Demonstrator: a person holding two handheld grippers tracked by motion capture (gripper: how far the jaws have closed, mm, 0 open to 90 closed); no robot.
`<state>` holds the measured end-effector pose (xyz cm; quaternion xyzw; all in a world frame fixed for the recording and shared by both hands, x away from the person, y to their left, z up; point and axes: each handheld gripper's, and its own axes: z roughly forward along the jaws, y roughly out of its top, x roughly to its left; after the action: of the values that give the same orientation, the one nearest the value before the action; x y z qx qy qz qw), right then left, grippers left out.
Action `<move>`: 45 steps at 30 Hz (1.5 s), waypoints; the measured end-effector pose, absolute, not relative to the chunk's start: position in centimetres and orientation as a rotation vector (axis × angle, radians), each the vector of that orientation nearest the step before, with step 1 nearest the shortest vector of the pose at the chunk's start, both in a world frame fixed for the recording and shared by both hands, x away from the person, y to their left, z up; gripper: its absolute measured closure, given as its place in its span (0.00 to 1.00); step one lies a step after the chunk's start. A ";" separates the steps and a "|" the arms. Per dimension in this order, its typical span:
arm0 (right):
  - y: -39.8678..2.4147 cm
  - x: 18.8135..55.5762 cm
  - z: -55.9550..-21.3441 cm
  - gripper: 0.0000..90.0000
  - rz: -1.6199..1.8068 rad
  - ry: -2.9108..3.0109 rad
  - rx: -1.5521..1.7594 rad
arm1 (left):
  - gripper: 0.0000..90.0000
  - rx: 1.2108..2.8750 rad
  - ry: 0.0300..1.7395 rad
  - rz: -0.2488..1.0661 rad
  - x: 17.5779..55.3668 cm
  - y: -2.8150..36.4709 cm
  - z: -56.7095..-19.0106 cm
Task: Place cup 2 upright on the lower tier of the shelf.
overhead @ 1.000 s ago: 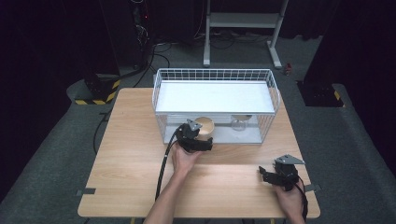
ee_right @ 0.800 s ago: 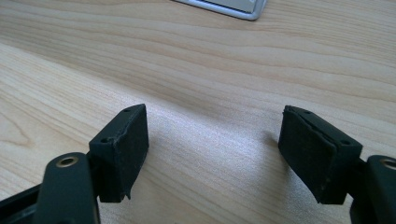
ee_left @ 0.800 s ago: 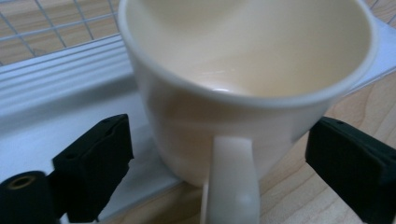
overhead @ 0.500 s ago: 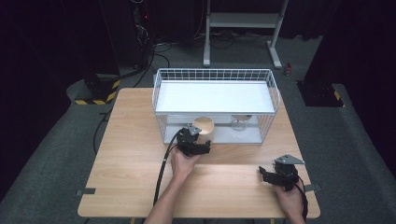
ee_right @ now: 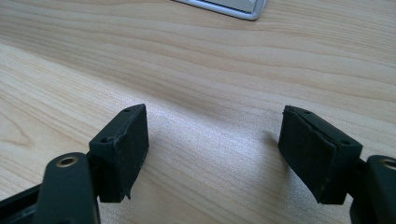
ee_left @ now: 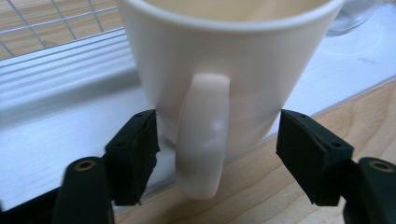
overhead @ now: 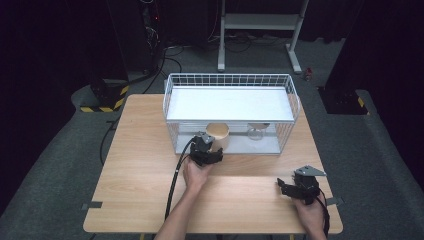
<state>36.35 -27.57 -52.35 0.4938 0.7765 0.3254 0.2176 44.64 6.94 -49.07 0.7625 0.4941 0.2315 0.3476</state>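
Wire rack (overhead: 292, 107) and its shelf (overhead: 230, 103) hem the mug (overhead: 218, 136); the front is open.

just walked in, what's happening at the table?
A person works a hand-held gripper in each hand. The left gripper sits at the mug on the lower shelf of the wire rack; its jaws have just been closing around the handle, pads not yet touching. The right gripper rests open over bare table.

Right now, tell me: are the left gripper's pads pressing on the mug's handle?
No: the left gripper's closing pads stand clear either side of the mug's handle.
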 end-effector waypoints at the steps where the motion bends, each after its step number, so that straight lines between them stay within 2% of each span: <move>1: -27.6 36.3 -52.3 0.27 0.900 2.150 1.372 | 0.37 1.983 1.283 0.613 44.7 6.9 -49.1; 14: -27.6 36.3 -52.3 0.27 0.901 2.151 1.371 | 0.59 1.990 1.320 0.613 45.6 6.8 -49.6; 22: -27.6 36.3 -52.3 0.27 0.900 2.150 1.370 | 0.70 1.986 1.338 0.609 46.1 7.1 -49.9; 34: -27.5 36.3 -52.3 0.27 0.901 2.150 1.375 | 0.79 1.990 1.361 0.572 47.5 6.7 -50.1; 45: -27.5 36.3 -52.3 0.27 0.902 2.149 1.377 | 0.85 2.003 1.377 0.593 48.5 6.4 -50.0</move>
<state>36.32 -27.51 -52.33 0.4967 0.7751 0.3255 0.2157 48.45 6.45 -49.99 0.7600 0.5226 0.2248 0.3143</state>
